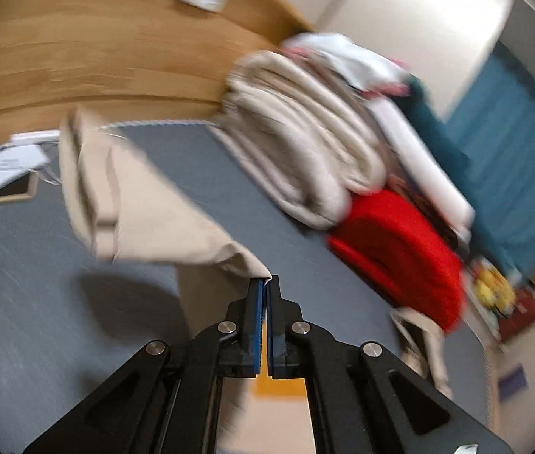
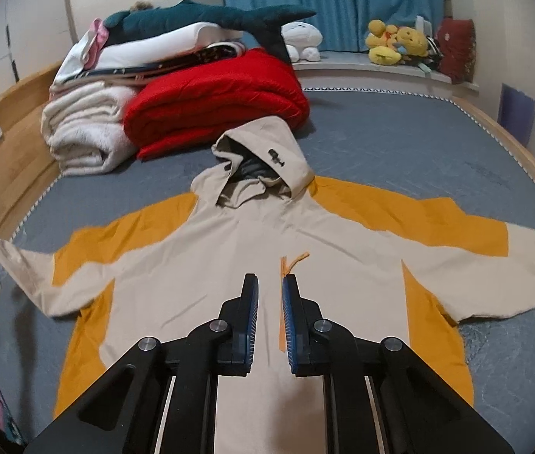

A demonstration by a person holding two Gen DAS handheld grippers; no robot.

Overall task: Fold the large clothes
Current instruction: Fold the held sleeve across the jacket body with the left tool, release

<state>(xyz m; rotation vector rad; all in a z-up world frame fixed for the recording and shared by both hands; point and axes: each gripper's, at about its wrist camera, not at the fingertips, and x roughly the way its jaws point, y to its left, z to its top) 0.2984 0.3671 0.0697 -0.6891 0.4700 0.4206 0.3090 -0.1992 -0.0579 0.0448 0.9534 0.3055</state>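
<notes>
The hooded jacket [image 2: 252, 249], beige with orange panels, lies spread flat on the grey mattress [image 2: 399, 140], front up, hood [image 2: 263, 159] pointing toward the far end and both sleeves stretched wide. One sleeve [image 1: 146, 196] is lifted off the bed: the left gripper [image 1: 264, 283] has its blue-padded jaws clamped on the beige cuff edge, and the fabric hangs in a blurred fold over the mattress, casting a shadow beneath. The right gripper [image 2: 270, 283] hovers over the jacket's chest, jaws parted with nothing between them, just beside the little orange zipper pull [image 2: 293, 261]. Beyond the hood sits a folded red quilt [image 2: 222, 106], touching a rolled cream blanket [image 2: 86, 132], with a stack of folded bedding and a teal shark plush [image 2: 207, 19] on top. Yellow stuffed toys [image 2: 396, 43] line the sill under the blue curtain [image 2: 327, 0]. A wooden bed frame [image 1: 97, 49] curves along the side.
</notes>
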